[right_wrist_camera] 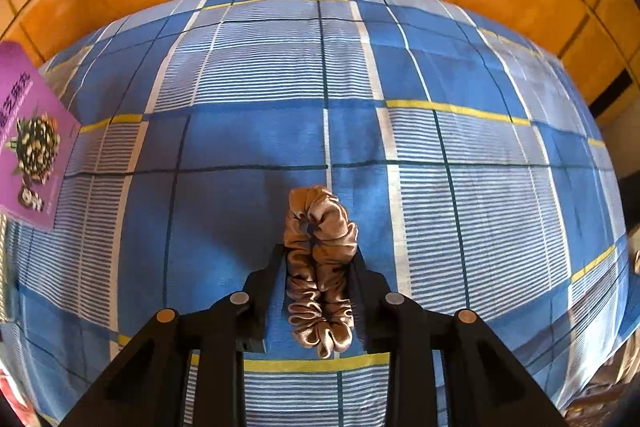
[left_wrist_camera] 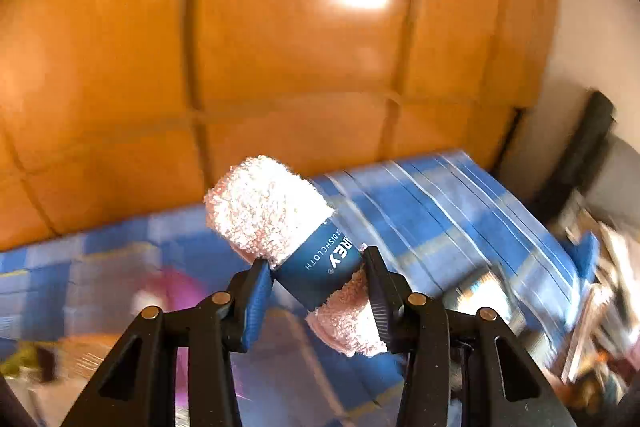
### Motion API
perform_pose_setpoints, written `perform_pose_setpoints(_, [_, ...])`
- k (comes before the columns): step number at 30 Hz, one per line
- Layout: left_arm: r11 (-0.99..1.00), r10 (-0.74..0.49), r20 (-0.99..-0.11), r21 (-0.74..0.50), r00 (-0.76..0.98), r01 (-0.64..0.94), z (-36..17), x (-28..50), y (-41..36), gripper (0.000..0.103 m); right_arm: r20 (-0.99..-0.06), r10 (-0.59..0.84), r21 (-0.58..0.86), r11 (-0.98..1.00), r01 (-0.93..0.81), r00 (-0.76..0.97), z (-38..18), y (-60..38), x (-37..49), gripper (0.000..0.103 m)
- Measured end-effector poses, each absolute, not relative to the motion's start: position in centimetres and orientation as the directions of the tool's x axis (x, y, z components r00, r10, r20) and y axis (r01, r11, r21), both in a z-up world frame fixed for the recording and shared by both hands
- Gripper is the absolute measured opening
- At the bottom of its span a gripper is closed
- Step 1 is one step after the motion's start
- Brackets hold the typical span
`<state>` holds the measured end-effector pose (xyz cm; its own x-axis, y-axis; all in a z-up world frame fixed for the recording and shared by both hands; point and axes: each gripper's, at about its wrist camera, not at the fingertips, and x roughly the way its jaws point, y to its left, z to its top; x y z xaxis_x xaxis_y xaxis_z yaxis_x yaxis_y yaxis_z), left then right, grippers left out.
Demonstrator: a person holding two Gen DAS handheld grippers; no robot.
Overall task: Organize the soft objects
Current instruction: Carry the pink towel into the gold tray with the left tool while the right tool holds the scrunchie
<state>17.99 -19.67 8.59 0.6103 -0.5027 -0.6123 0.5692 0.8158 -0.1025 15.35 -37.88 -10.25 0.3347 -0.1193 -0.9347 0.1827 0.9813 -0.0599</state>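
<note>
While the rolled dishcloth is clamped in the left tongs above the bed, the scrunchie is pinched in the right tongs, so pickup's prob done & a drop-off spot is needed next.

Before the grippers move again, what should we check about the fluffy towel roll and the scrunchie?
1. Left gripper clamps rolled dishcloth: ok.
2. Blue paper band on the roll: ok.
3. Right gripper squeezes brown scrunchie flat: ok.
4. Scrunchie clear of the checked sheet: cannot tell.
5. Purple box away from scrunchie: ok.
6. Where the soft things go: cannot tell.
</note>
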Motion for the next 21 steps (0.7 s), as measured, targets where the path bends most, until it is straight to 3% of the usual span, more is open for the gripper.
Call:
perform_pose_setpoints(9, [0.968,-0.246,-0.523,-0.083,0.816,0.238,11.6,19.6,-5.9,0.045,-0.927,-0.161,-0.116,0.982,0.149,0.339,-9.6,-35.7,14.2,0.029])
perform_pose_setpoints(21, [1.000,-0.017,-0.495,-0.031,0.869,0.002,8.0,12.4,6.7,0.046,-0.924,-0.177,-0.129,0.979,0.159,0.340,-10.4,-36.8,15.3,0.029])
